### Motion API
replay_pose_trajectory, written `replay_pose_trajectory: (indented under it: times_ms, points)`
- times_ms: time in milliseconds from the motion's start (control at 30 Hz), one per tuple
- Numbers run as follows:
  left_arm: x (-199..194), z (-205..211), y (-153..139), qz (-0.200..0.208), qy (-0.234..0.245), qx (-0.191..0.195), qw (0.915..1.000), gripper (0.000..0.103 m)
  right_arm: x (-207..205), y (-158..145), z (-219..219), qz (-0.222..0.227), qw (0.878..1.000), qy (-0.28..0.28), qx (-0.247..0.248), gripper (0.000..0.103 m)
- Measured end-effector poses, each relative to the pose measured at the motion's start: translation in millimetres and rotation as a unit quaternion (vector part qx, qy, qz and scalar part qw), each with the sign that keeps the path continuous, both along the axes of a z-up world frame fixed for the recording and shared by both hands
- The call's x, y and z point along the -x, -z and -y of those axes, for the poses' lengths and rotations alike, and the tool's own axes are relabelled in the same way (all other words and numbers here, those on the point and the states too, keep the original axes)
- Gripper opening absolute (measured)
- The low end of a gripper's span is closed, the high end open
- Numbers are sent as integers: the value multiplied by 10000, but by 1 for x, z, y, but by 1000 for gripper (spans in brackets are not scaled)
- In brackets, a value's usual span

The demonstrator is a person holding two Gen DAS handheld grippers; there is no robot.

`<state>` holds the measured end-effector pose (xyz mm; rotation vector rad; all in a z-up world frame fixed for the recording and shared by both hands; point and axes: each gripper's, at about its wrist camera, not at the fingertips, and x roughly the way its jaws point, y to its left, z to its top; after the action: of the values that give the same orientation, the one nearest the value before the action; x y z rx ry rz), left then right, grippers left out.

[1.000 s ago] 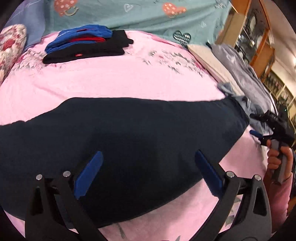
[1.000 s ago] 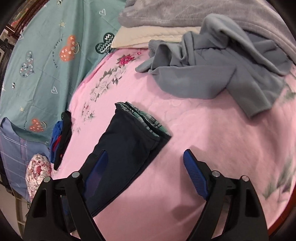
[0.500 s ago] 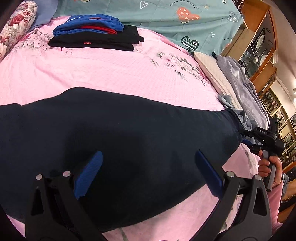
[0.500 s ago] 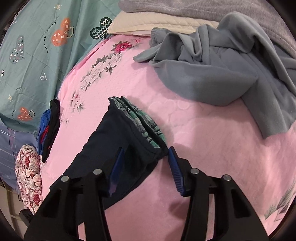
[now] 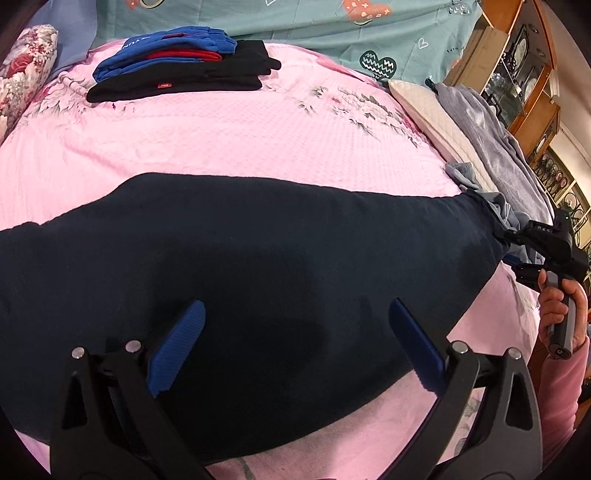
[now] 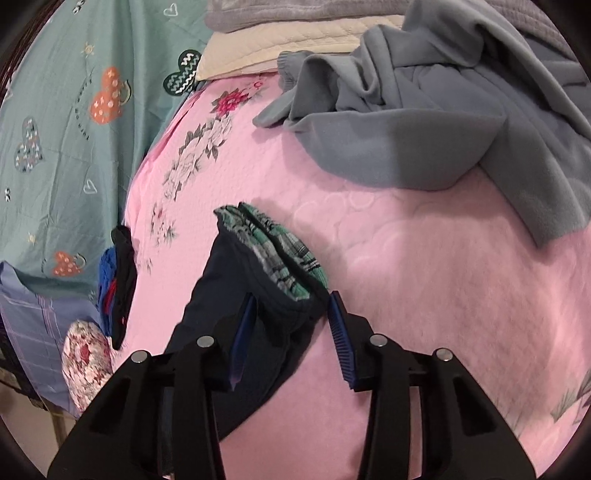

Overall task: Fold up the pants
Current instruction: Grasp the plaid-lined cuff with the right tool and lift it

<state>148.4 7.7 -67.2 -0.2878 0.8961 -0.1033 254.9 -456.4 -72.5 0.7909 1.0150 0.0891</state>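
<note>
Dark navy pants (image 5: 258,254) lie flat across the pink bedspread (image 5: 240,136), folded lengthwise. My left gripper (image 5: 295,339) is open and hovers over their near edge. In the right wrist view the pants' end (image 6: 236,280) shows a green plaid lining (image 6: 284,254). My right gripper (image 6: 291,332) has its jaws partly closed around that end, with a gap still between the pads and the cloth bunched between them. The right gripper also shows in the left wrist view (image 5: 517,247) at the pants' right end.
A stack of folded black, blue and red clothes (image 5: 177,70) sits at the far side. A crumpled grey garment (image 6: 424,110) and a cream pillow (image 6: 280,48) lie to the right. A teal sheet (image 5: 295,22) hangs behind. Wooden shelves (image 5: 517,74) stand at right.
My right gripper moved onto the pants' end and its jaws narrowed around the cloth, lifting it slightly. My left gripper stayed open over the pants.
</note>
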Motion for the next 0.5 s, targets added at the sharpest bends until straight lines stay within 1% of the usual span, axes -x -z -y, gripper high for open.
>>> replay_pose_trajectory:
  times_ms: [33, 67, 100, 133, 167, 267, 300, 367, 400, 433, 467, 500]
  points:
    - [0, -2, 0, 6, -16, 51, 10000, 101, 0, 0, 0, 0, 10000, 27, 28, 39]
    - [0, -4, 0, 17, -33, 103, 9999, 101, 1, -1, -2, -6, 9999, 26, 124, 34]
    - [1, -4, 1, 28, -51, 145, 9999, 101, 2, -2, -3, 57, 9998, -29, 166, 26]
    - [1, -5, 1, 29, -58, 159, 9999, 101, 2, -1, -5, 83, 9998, -102, 116, 21]
    - [1, -5, 1, 27, -58, 157, 9999, 101, 2, -1, -7, 87, 9998, -149, 115, 18]
    - [0, -2, 1, 27, -56, 107, 9999, 101, 3, -8, -10, 236, 9994, -187, 146, 16]
    - [1, -3, 0, 48, -64, 131, 9999, 101, 4, -14, -12, 342, 9991, -224, 139, 16]
    - [5, -8, -2, 152, -181, 242, 9994, 101, 8, -34, -27, 705, 9962, -436, 267, 16]
    - [7, -10, -3, 201, -235, 284, 9991, 101, 10, -46, -39, 905, 9932, -605, 412, 16]
    - [10, -15, -5, 300, -316, 386, 9983, 101, 15, -59, -58, 1145, 9875, -867, 645, 16]
    - [14, -22, -8, 410, -407, 540, 9969, 101, 19, -69, -76, 1324, 9813, -1119, 840, 16]
    - [18, -28, -11, 485, -469, 608, 9959, 101, 24, -76, -97, 1500, 9733, -1412, 1014, 16]
